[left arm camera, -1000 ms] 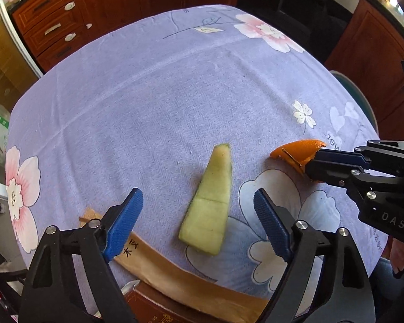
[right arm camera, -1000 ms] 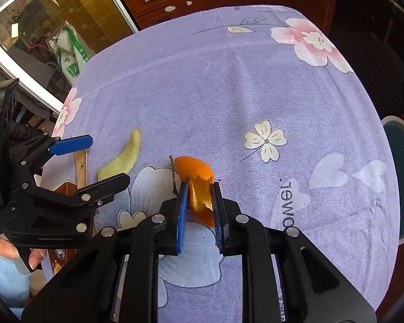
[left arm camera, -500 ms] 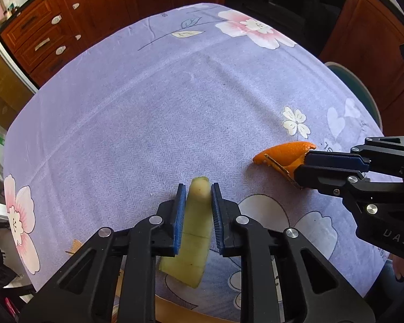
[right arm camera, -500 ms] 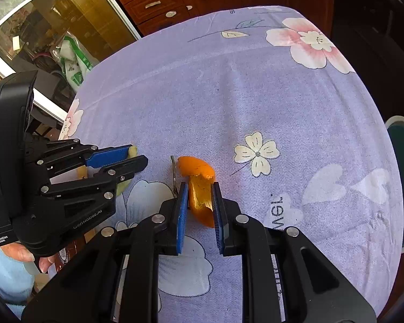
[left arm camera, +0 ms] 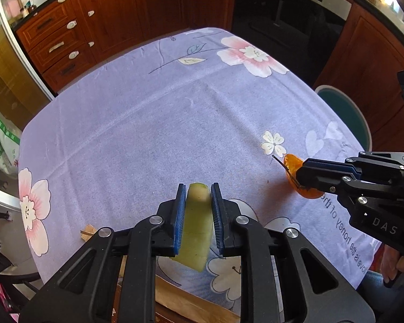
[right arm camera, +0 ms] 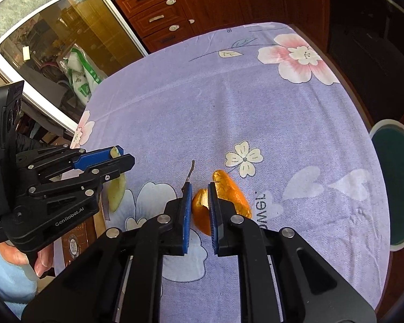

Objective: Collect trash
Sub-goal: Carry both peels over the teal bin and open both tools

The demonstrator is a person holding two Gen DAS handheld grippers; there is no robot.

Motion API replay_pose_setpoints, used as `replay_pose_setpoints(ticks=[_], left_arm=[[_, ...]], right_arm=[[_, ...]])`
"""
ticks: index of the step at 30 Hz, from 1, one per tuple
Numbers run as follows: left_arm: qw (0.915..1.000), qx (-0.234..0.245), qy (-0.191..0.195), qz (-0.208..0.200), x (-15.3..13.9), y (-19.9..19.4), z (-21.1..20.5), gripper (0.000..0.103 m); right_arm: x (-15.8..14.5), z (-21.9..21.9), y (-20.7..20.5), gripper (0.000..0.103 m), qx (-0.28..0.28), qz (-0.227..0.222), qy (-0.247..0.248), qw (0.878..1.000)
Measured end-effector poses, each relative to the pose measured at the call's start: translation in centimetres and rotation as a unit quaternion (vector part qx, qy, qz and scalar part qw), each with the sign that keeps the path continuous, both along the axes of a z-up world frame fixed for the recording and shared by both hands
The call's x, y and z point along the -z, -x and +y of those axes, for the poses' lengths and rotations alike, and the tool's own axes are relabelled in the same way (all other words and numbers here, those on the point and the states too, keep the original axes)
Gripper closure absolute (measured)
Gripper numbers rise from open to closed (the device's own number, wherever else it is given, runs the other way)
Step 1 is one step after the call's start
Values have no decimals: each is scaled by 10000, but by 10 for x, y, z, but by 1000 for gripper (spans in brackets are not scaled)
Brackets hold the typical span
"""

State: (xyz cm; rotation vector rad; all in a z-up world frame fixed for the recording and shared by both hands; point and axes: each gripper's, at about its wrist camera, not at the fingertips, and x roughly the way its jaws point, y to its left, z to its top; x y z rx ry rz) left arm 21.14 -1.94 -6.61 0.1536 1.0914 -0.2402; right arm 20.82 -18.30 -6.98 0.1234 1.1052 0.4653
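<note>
Left gripper (left arm camera: pixel 198 188): jaws pinching pale green rind (left arm camera: pixel 195 231), lifted over the lilac-clothed worktop (left arm camera: pixel 148 123). Right gripper (right arm camera: pixel 199 188): jaws closing on orange peel (right arm camera: pixel 229 193), above the cloth.

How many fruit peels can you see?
2. The green peel is clamped in the left gripper. The orange peel is pinched in the right gripper, whose jaws are closing. More may lie hidden under the grippers.
</note>
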Motion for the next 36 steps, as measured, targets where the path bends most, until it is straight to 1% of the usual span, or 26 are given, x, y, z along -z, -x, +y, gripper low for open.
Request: replay_pose_setpoints(ticks=[4,12,16,21,26,31,36], left_arm=[[9999,94,-4,-79,-7,10,-12,84],[9992,313,131,-194,-23,18,-43,84],[9981,508,204,-275,-34,18,-71,83],[9956,840,180,-371,-45,15,-121,83],[9930,1105,87,-411,-51,10,-172,83],[9898,1385,34,-339,-48,5,-218,83],[9860,1648,34,-240,-41,1,-263,83]], right_arm=[[-7,-18,4,92,163,-9,-82,9998],[-31,-56,9,92,550,-260,-183,9980],[-46,-81,10,92,751,-427,-179,9961],[-57,-123,14,92,1033,-577,-253,9926],[-57,-171,17,92,1382,-632,-339,9878],[-49,-218,20,92,1736,-564,-442,9822],[-39,-256,24,92,2039,-468,-479,9767]])
